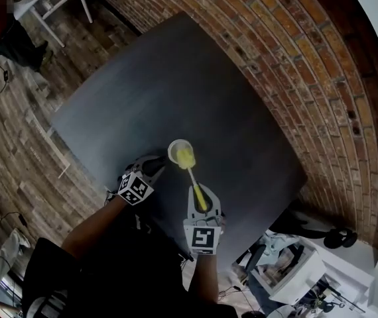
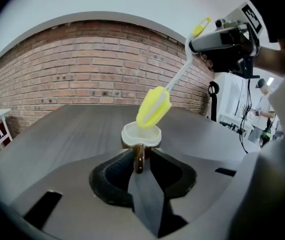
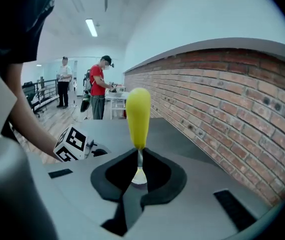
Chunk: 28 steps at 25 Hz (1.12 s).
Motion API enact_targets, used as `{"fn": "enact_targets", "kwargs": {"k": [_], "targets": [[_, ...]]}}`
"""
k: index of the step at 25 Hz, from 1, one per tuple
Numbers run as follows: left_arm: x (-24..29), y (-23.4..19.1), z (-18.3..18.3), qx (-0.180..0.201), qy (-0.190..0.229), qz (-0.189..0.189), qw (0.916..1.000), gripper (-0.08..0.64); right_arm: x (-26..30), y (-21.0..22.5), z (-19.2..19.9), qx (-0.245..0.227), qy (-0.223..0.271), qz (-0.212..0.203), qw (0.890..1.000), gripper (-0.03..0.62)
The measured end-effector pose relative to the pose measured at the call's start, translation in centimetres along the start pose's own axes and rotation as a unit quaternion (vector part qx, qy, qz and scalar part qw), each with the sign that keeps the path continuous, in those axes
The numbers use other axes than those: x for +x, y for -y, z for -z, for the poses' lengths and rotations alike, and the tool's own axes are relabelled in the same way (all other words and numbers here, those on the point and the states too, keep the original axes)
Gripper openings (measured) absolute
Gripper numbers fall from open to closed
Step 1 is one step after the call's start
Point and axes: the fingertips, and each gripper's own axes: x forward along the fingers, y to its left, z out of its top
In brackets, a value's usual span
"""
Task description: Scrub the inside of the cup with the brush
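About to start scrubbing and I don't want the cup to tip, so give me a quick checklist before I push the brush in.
1. Left tongs shut on the cup by its handle: ok.
2. Right tongs shut on the brush by its handle: ok.
3. Cup upright, mouth up: ok.
4. Brush head over the cup's mouth: ok.
5. Brush head inside the cup: not ok, mostly above the rim.

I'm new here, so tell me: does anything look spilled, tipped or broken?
Nothing stands out. The cup stands upright on the table, left tongs clamped on its handle; the right tongs hold the brush at its mouth.
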Motion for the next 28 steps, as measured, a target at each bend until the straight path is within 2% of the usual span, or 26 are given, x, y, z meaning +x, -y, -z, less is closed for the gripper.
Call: {"fn": "enact_targets", "kwargs": {"k": [2, 5, 10, 12, 20, 24, 28], "targets": [[-1.3, 0.3, -1.0, -0.013, 0.019, -0.015, 0.9996, 0.094, -1.3, 0.5, 0.3, 0.038, 0.003, 0.001, 0.999, 0.049], [-3.6, 1.2, -4.4, -0.014, 0.075, -0.032, 0.9966, 0.092, -3.2, 1.1, 0.7, 0.086, 0.020, -0.001, 0.996, 0.049], [-7.5, 4.7, -9.6, -0.008, 0.143, -0.037, 0.9890, 0.067, -7.4, 1.6, 2.0, 0.140, 0.049, 0.012, 0.989, 0.049], [-8.9, 6.5, -11.3, -0.003, 0.163, -0.035, 0.9861, 0.056, -9.4, 1.7, 2.7, 0.146, 0.057, 0.020, 0.987, 0.049], [-12.2, 14.2, -14.6, 0.012, 0.185, -0.045, 0.9817, 0.037, -16.3, 1.9, 5.3, 0.186, 0.099, 0.029, 0.977, 0.049], [-14.8, 17.1, -14.8, -0.009, 0.188, -0.063, 0.9800, 0.034, -18.6, 1.9, 6.3, 0.207, 0.122, 0.022, 0.970, 0.049], [-18.3, 18.7, -15.8, -0.021, 0.204, -0.097, 0.9740, 0.034, -20.5, 1.8, 6.4, 0.208, 0.139, 0.013, 0.968, 0.049]]}}
